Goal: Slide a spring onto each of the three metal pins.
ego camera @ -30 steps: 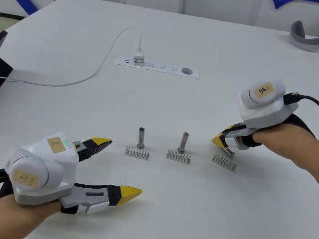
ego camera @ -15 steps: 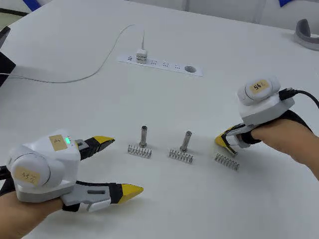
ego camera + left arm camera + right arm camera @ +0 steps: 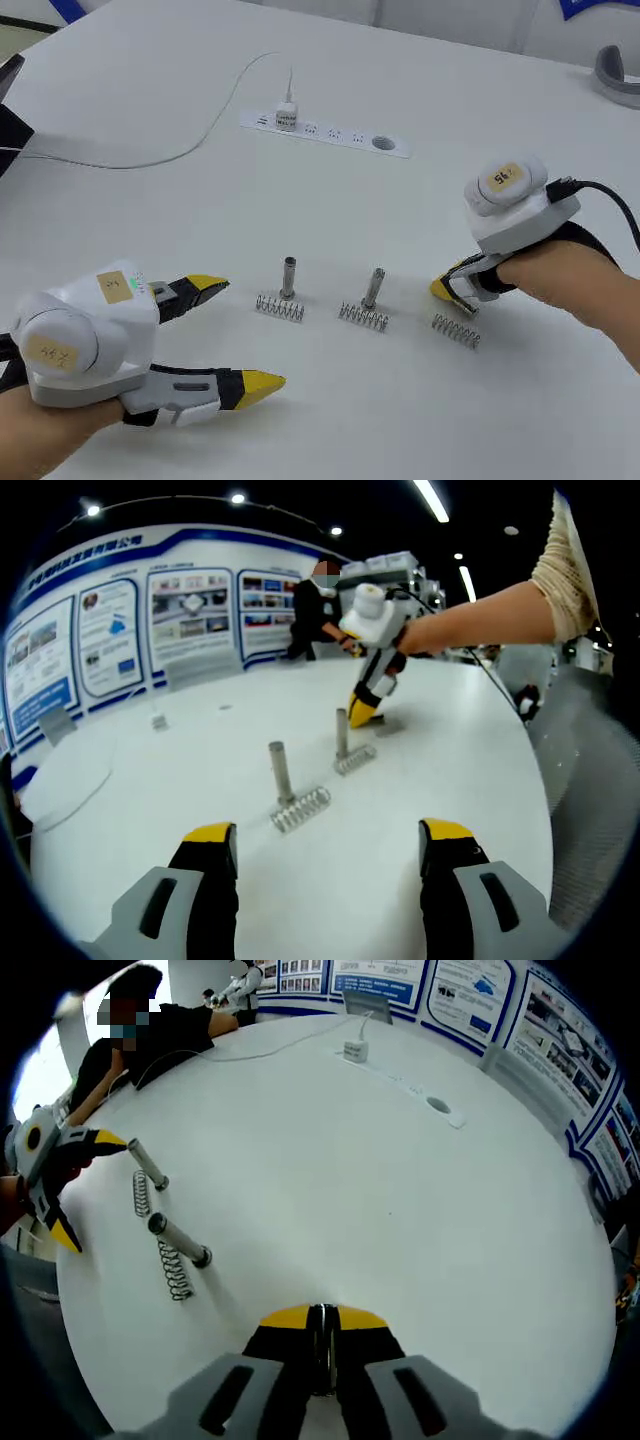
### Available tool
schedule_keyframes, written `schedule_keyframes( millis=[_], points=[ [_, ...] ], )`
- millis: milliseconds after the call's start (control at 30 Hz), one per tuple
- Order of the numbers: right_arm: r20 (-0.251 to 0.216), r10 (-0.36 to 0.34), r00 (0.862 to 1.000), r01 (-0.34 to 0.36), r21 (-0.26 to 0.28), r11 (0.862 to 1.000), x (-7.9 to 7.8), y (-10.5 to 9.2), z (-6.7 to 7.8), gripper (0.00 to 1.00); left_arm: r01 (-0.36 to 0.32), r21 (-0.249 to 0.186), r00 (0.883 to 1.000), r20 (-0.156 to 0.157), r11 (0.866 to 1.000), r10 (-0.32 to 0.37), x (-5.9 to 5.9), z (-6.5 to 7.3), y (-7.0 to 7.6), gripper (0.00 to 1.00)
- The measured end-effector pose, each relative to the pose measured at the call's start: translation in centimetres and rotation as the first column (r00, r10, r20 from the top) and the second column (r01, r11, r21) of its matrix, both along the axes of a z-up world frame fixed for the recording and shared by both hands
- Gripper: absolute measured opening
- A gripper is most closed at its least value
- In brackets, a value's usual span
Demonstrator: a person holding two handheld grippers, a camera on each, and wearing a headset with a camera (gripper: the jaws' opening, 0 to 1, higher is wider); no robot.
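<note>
My left gripper (image 3: 243, 332) hangs nearest, yellow-tipped jaws spread wide. Beyond, three coiled steel springs (image 3: 362, 317) lie flat, two before upright grey metal pins (image 3: 374, 287). Farther, my right gripper (image 3: 450, 291): its own view shows jaws pinching the thin third pin (image 3: 322, 1355).

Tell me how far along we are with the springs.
Done: nothing yet. The left spring, middle spring and right spring all lie flat on the table, none on a pin. In hand: the right gripper is shut on the third pin; the left gripper is open, holding nothing. Left: all three springs; the left pin and middle pin stand bare.
</note>
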State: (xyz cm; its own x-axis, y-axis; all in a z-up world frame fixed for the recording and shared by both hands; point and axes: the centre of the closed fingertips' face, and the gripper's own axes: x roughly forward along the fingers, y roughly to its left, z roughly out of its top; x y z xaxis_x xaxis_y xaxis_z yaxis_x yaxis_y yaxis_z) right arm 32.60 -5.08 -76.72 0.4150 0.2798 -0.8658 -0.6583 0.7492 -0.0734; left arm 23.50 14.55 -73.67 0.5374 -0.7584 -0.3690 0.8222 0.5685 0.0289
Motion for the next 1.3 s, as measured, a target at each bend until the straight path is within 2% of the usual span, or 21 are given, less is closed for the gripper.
schedule_keyframes(
  millis=[167, 400, 600, 1067, 1300],
  points=[
    [0.022, -0.022, 1.0, 0.021, 0.038, 0.999, -0.2, 0.0, 0.6, 0.09, 0.008, 0.005, 1.0, 0.006, 1.0, -0.008, -0.2, 0.2, -0.1, 0.75],
    [0.079, -0.031, 0.996, 0.025, 0.08, 0.996, -0.6, 0.4, 3.1, 0.09, 0.011, -0.002, 1.0, 0.012, 1.0, -0.011, -0.3, 0.5, -0.3, 0.74],
    [0.111, -0.041, 0.993, 0.03, 0.098, 0.995, -1.1, 0.3, 4.1, 0.09, 0.017, -0.005, 1.0, 0.018, 1.0, -0.017, -0.3, 0.9, -0.5, 0.74],
    [0.153, -0.078, 0.985, 0.055, 0.148, 0.987, -2.1, -0.1, 5.0, 0.09, 0.02, -0.006, 1.0, 0.023, 1.0, -0.02, -0.4, 0.9, -0.6, 0.74],
    [0.158, -0.1, 0.982, 0.072, 0.171, 0.983, -2.6, -0.5, 4.9, 0.09, 0.019, -0.003, 1.0, 0.024, 1.0, -0.019, -0.4, 0.9, -0.5, 0.74]
  ],
)
